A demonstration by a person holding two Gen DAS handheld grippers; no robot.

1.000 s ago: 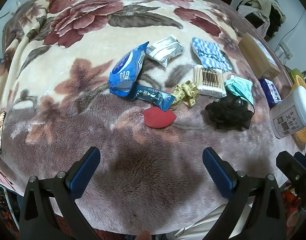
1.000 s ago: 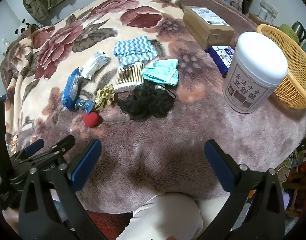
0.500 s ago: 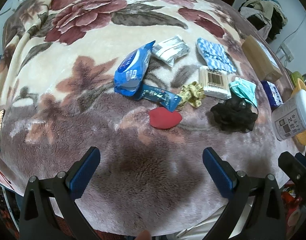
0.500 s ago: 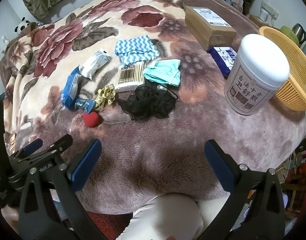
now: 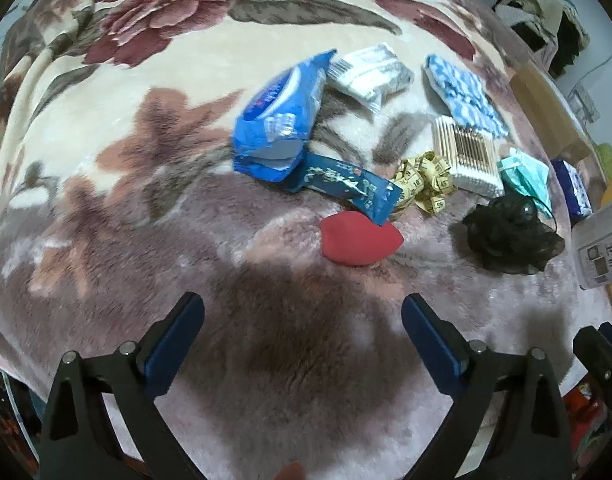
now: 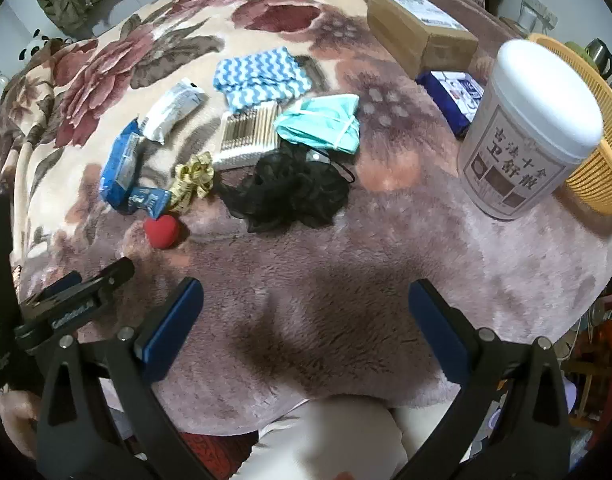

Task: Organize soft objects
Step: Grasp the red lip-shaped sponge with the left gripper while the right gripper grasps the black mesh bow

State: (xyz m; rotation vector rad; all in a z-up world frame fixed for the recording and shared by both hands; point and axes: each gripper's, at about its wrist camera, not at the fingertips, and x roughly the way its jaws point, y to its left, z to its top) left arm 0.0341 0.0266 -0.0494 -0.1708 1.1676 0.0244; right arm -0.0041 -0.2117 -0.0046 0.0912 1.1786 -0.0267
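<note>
A floral fleece blanket [image 5: 146, 128] covers the surface. On it lie a red lip-shaped sponge [image 5: 358, 240] [image 6: 162, 230], a black mesh puff [image 5: 510, 240] [image 6: 290, 192], a teal face mask [image 5: 526, 176] [image 6: 322, 122], a blue-and-white zigzag cloth [image 5: 462, 96] [image 6: 262, 76], a yellow tape measure [image 5: 426, 180] [image 6: 194, 180] and blue wipe packs [image 5: 282, 120] [image 6: 120, 164]. My left gripper [image 5: 302, 320] is open, hovering just short of the red sponge. My right gripper [image 6: 306, 308] is open too, nearer than the black puff. Nothing is held.
A cotton swab box [image 6: 248, 134], a white foil pack [image 6: 174, 106], a cardboard box [image 6: 418, 28], a dark blue pack [image 6: 454, 96], a tall white canister [image 6: 530, 132] and an orange basket [image 6: 598, 176] stand on the right side. The blanket's front edge drops off near me.
My left gripper has moved forward toward the red sponge and the blue packs, which loom larger. The right gripper has crept slightly closer to the black puff. Both remain open.
</note>
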